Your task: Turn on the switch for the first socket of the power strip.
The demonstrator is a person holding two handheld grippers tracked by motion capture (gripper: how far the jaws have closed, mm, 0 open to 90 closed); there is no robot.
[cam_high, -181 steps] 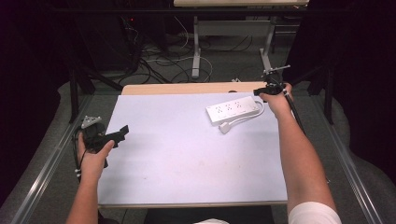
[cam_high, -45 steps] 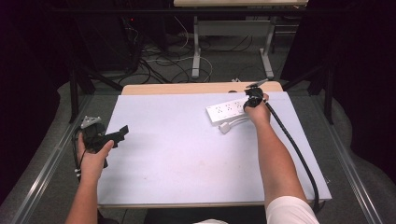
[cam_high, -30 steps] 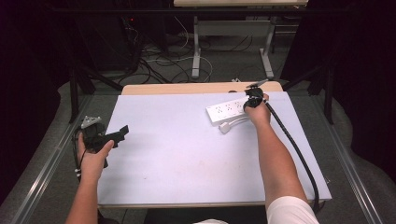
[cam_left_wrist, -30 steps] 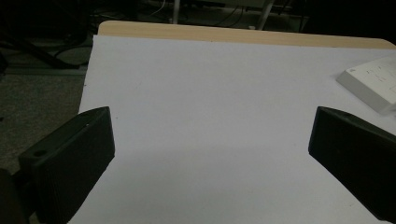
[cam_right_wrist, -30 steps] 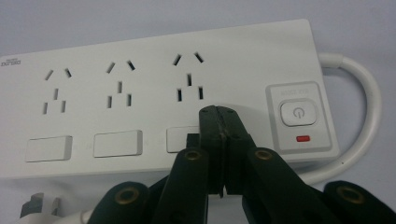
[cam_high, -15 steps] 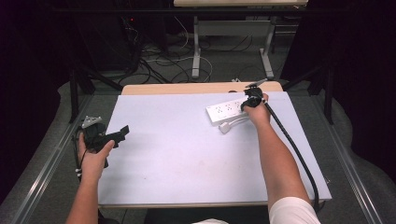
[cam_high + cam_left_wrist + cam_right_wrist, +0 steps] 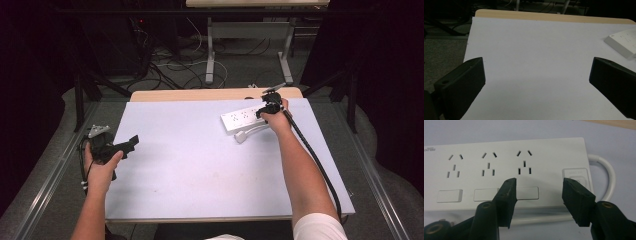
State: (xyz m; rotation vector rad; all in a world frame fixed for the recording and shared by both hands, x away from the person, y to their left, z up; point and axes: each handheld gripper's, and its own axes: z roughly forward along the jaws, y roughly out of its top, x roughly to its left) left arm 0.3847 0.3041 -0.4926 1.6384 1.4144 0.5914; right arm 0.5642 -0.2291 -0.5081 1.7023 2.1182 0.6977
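The right claw (image 7: 268, 106) hovers at the far right of the tabletop (image 7: 200, 165), directly over a white power strip (image 7: 245, 119). In the right gripper view its jaws stand partly apart with nothing between them, and the power strip (image 7: 506, 172) lies just beyond and beneath their tips. One tip sits over the strip's third rocker switch (image 7: 527, 193), the other near the main button (image 7: 576, 180) at the strip's end. The strip's white cord (image 7: 607, 175) loops out past that end and runs back under the claw.

The left claw (image 7: 127, 145) is held at the tabletop's left edge, well apart from the strip. Its jaws are spread wide and empty over bare white surface. The strip's corner (image 7: 622, 42) shows far off beyond its right jaw.
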